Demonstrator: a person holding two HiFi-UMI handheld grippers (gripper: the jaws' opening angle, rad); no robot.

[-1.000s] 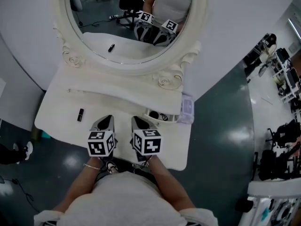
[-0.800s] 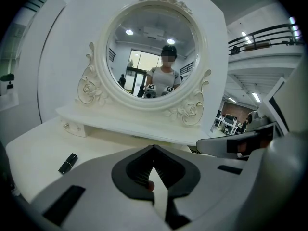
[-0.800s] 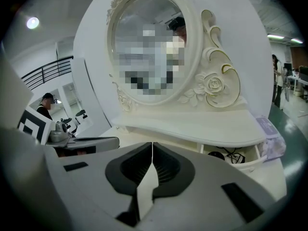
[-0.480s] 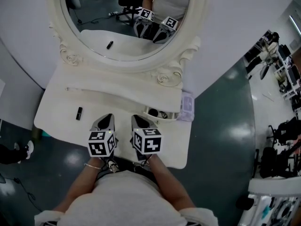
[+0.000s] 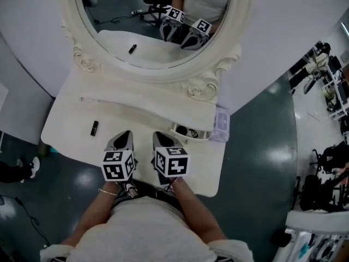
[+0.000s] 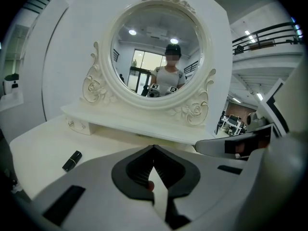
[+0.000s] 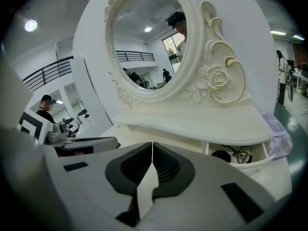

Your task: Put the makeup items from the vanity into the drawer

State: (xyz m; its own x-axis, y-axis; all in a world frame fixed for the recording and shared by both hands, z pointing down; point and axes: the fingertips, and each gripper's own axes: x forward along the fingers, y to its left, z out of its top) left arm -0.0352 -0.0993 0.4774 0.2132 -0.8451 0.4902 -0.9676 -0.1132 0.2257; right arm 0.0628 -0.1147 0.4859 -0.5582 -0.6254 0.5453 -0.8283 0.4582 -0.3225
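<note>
Closest in, the left gripper and the right gripper sit side by side over the front edge of the white tabletop, marker cubes toward the person. Both point down and forward at a slant. Left gripper's jaws are pressed together at the tips with nothing clamped in them, and the right one's the same: pads closed up on each other, empty.

Off to the left of the left gripper, well apart from it, a small black lipstick lies flat on the tabletop. That's the only makeup item I can see out in the open.

Just past the right gripper, to its right, the drawer under the raised shelf stands pulled open. A round black thing and a dark wiry tangle lie inside, but I can't tell what they actually are. A pale lilac see-through thing sits right at the drawer's outer end.

Behind all that is the big oval mirror in its carved frame, showing both grippers and the lipstick in reflection.
</note>
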